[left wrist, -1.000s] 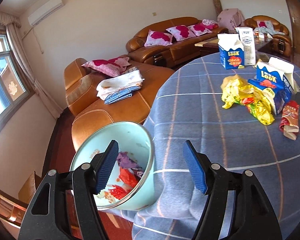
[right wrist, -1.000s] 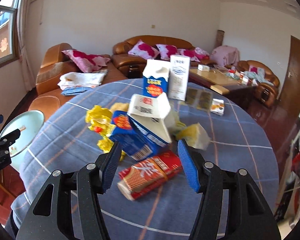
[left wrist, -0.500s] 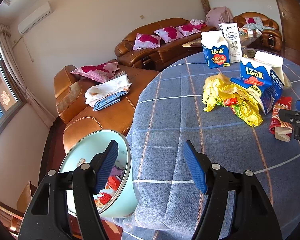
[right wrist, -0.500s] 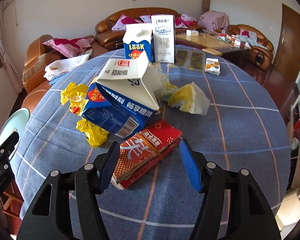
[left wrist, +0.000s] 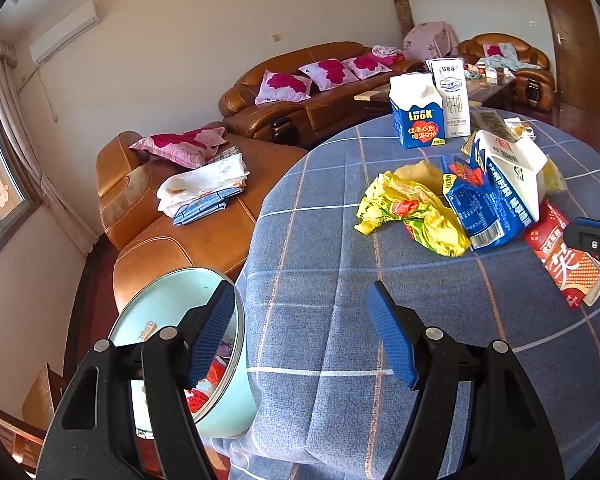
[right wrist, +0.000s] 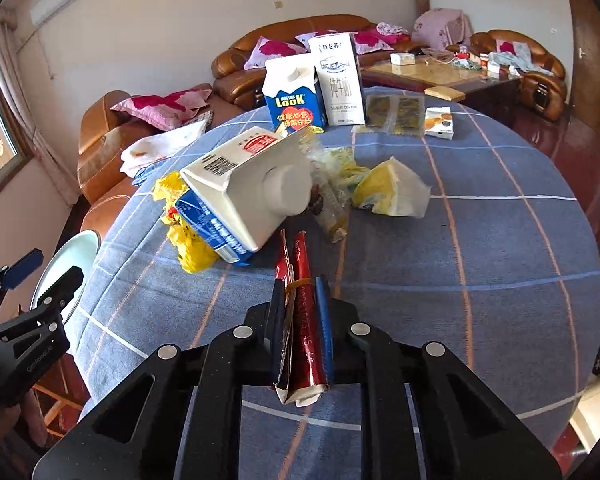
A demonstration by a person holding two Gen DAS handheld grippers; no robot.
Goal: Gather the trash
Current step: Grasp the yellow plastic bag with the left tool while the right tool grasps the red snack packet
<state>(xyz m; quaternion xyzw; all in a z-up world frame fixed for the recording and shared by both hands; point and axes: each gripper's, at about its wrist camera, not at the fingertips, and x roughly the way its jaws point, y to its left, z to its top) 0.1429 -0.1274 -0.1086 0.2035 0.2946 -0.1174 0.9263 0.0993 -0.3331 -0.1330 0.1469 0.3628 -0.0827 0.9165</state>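
At the far left, below the table edge, stands the pale green trash bin [left wrist: 220, 408], its rim just beside the hanging blue checked tablecloth [left wrist: 320, 280], with red and purple scraps showing inside. The left gripper [left wrist: 302, 336] hangs above that edge with its 2 blue-padded fingers [left wrist: 388, 336] spread wide and nothing between them, one over the bin, the other over the cloth. Behind the bin, an orange leather sofa [left wrist: 204, 236] carries folded cloths [left wrist: 204, 188] and a pink pillow [left wrist: 180, 146]. Moving right across the table, a crumpled yellow wrapper [left wrist: 412, 212] lies against a tipped blue and white milk carton [right wrist: 236, 196], whose round cap faces the right wrist camera. Behind them, 2 cartons stand upright side by side: a blue "LOOK" carton [right wrist: 294, 96] and a taller white carton [right wrist: 338, 80]. The right gripper [right wrist: 300, 304] is clenched on a flattened red packet [right wrist: 306, 320], gripped edge-on between its pads, the packet's far end reaching toward the tipped carton; whether it is clear of the tablecloth cannot be told. Right of the tipped carton lie a clear plastic wrapper [right wrist: 332, 208] and a yellow and white pouch [right wrist: 392, 188], and farther back 2 dark sachets [right wrist: 394, 114] and a small white box [right wrist: 440, 122].
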